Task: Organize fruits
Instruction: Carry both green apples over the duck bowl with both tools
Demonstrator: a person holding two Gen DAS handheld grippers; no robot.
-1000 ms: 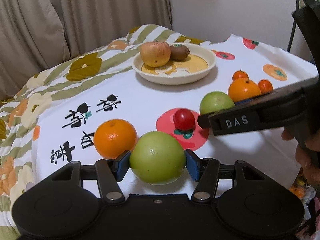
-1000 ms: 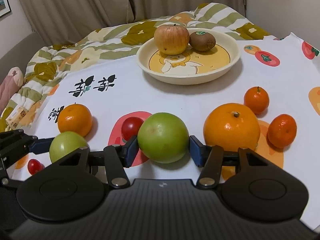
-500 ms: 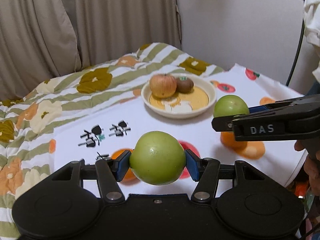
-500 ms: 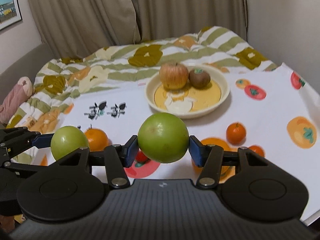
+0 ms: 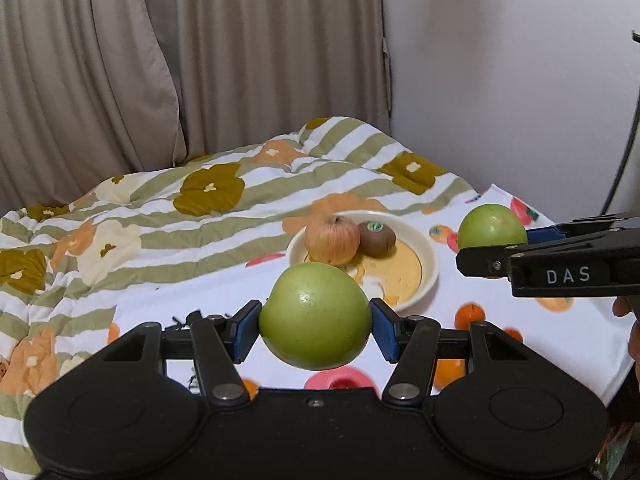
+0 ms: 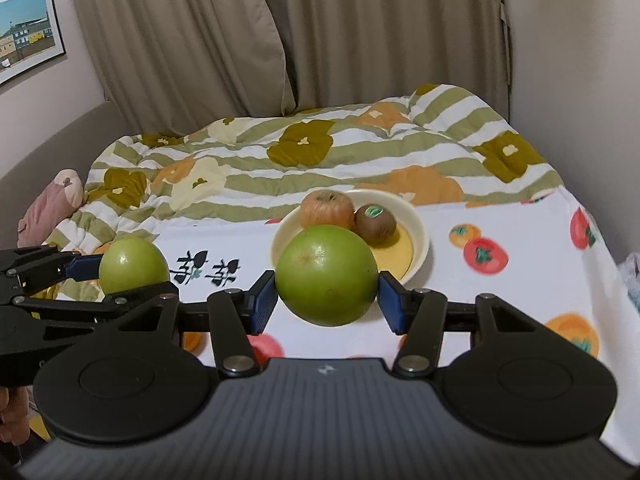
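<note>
Two green apples are being carried above the cloth, one in each tool. The left gripper (image 5: 315, 322) is being kept closed on the left apple (image 5: 315, 316), its blue pads (image 5: 245, 330) pressing the widest part on either side. The right gripper (image 6: 328, 300) is clamping the right apple (image 6: 327, 276) the same way; from the left view this apple (image 5: 491, 226) is being seen held out to the right of the bowl (image 5: 428, 276).

Both apples are being held clear of the cloth (image 6: 520, 280), with the bowl beyond and below them. In the bowl a red apple (image 6: 327, 210) and a kiwi (image 6: 376, 224) are lying side by side, touching, toward its far side, so the near, yellow part is being left bare.

The green apples are judged to be firm, fairly heavy and smooth-skinned, with a glossy shine; a round, slick fruit is likely to be rolling out of flat pads unless it is being gripped across its middle, as here. Bruising is being risked by a hard squeeze or a drop, so a low, gentle release is judged best.
</note>
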